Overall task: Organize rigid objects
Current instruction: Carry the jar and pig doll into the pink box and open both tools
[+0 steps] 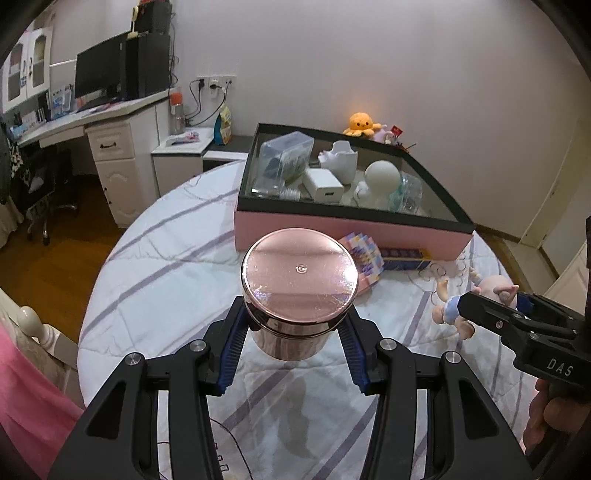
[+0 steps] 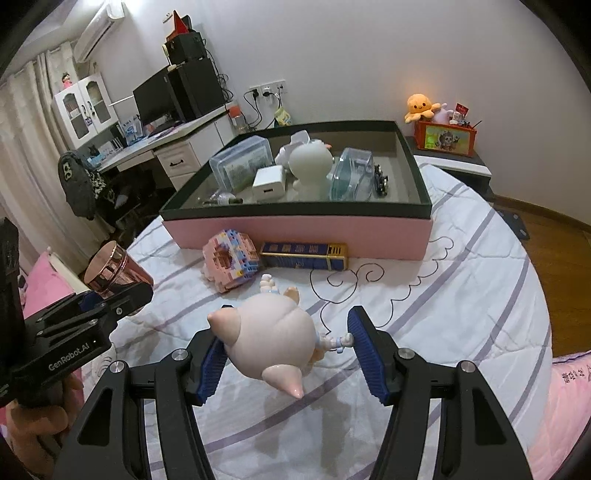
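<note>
A plain white wall [image 2: 369, 55] is running behind everything, with a power strip and cables [image 2: 266, 90] hanging on it. A white desk [image 1: 110, 122] with drawers is standing along the left side, carrying a dark monitor [image 1: 99, 70] and black speakers [image 2: 192, 85]. A white glass-door cabinet [image 2: 85, 107] is sitting at its far end, and an air conditioner [image 2: 99, 29] is hanging high above pale curtains [image 2: 26, 122]. A dark chair [image 2: 81, 184] draped with clothing is standing before the desk. The wooden floor [image 1: 48, 266] is showing brown. An orange plush octopus [image 2: 419, 107] is glowing in warm light on a low side table [image 2: 458, 162].
</note>
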